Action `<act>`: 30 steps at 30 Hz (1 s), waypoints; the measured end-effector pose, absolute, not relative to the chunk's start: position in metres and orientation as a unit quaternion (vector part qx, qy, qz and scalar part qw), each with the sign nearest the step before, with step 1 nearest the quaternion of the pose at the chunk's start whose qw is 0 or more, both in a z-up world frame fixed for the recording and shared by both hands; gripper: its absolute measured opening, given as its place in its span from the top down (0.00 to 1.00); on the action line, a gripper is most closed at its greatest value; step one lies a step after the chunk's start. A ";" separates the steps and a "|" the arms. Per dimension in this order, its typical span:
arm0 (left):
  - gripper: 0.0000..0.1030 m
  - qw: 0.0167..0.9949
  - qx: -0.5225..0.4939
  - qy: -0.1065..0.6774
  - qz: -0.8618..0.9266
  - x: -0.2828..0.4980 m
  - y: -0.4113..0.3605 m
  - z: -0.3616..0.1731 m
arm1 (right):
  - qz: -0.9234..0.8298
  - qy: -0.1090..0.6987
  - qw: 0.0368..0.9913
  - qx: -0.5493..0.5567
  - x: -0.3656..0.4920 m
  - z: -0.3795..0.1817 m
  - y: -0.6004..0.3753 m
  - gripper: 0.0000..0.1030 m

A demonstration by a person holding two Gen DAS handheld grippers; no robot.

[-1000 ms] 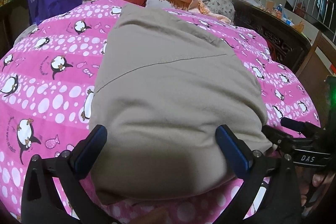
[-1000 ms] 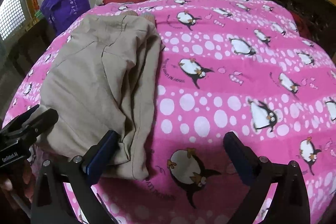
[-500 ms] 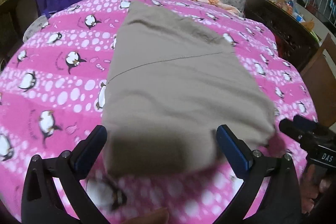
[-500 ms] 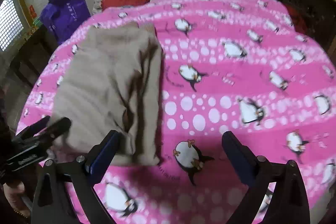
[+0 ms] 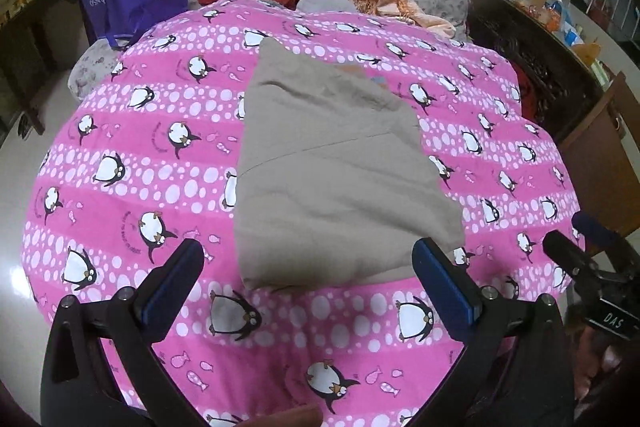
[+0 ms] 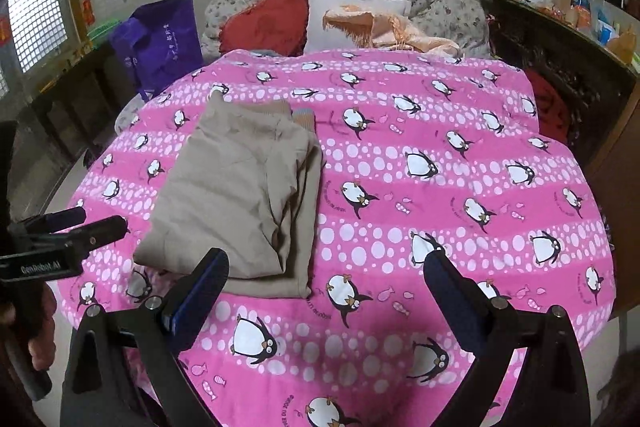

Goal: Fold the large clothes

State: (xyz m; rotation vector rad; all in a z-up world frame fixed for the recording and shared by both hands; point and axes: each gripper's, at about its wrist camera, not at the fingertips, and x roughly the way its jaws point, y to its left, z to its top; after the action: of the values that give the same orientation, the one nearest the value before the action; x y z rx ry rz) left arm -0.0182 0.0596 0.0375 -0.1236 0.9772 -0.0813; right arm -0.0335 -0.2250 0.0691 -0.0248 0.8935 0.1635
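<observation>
beige garment (image 5: 336,183) folded, lying left of centre on bed cover (image 5: 120,155) | left gripper (image 5: 312,287) and right gripper (image 6: 326,291) fingers spread, empty | soft, light, limp; likely best pinched at near-edge corners

Both views are evenly lit and sharp at centre — soft, diffuse indoor light, with daylight entering through the grilled window (image 6: 37,19) at the right wrist view's upper left. The folded beige fabric garment (image 5: 336,183) casts only a faint shadow on the pink penguin-print cotton bedspread (image 5: 120,155). Strong fisheye curvature — corners vignette to black. The cluttered dark wooden sideboard (image 5: 560,39) appears slightly soft, possibly out of focus.
</observation>
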 end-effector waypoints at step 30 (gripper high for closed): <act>0.00 0.874 -0.039 0.484 -0.030 -0.012 0.049 0.021 | 0.086 0.445 0.891 -0.008 -0.029 0.053 -0.222 0.05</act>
State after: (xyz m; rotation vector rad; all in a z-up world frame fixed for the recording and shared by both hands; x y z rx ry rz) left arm -0.0116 0.0490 0.0211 -0.0812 1.0099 -0.0625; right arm -0.0291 -0.2223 0.0535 -0.0160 0.9248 0.1785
